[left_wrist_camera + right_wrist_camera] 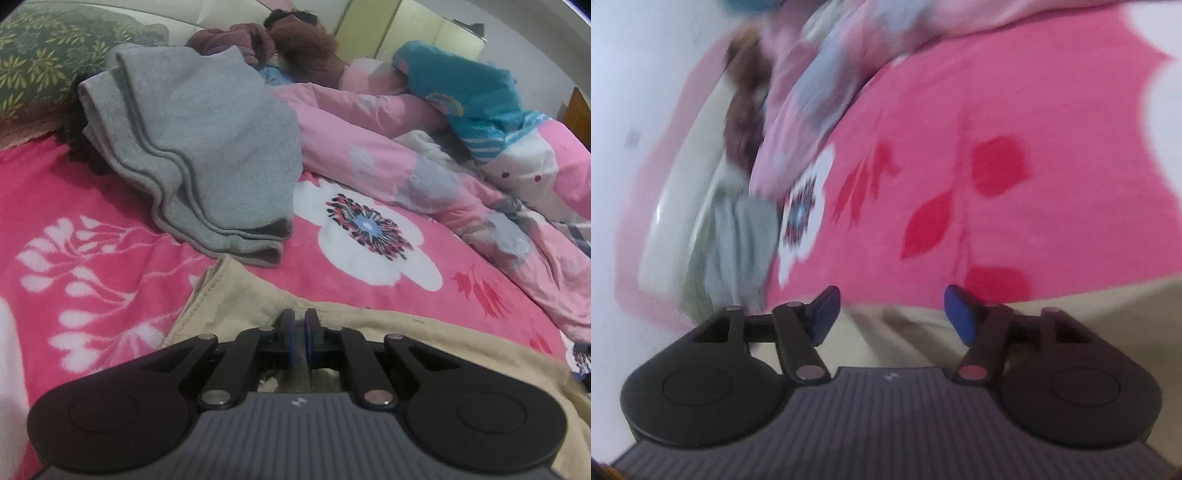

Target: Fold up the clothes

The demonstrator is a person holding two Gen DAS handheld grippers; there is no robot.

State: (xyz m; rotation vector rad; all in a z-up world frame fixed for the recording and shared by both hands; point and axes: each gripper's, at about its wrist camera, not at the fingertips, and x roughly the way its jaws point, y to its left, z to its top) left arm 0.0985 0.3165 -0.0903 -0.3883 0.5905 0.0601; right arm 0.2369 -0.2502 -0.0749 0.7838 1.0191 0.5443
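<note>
A bed covered by a bright pink blanket (110,206) with large white flowers fills both wrist views. A beige garment (424,343) lies flat on the blanket right under both grippers; this appears to be the piece now being folded. One of its corners points away toward the middle of the bed.

The left gripper (300,325) sits low over the beige cloth with its blue-padded fingers almost pressed together, a thin slit between them. Whether any cloth is caught in that slit cannot be told. The right gripper (891,314) has its fingers spread wide, with nothing between them, and hangs over the near edge of the same garment (908,332). That view is blurred and tilted.

A grey garment (214,147) lies beyond the beige one, already folded into neat layers, so at least one piece looks finished. The beige piece seems only partly done. More clothes wait unfolded at the far side: a teal top (465,92) with stripes, and a dark maroon heap (236,40) next to something brown and furry.

A crumpled pale pink quilt (388,147) runs along the right of the bed and narrows the free space. A green leaf-print pillow (44,55) rests at the far left. Nothing lies on the beige garment itself.
</note>
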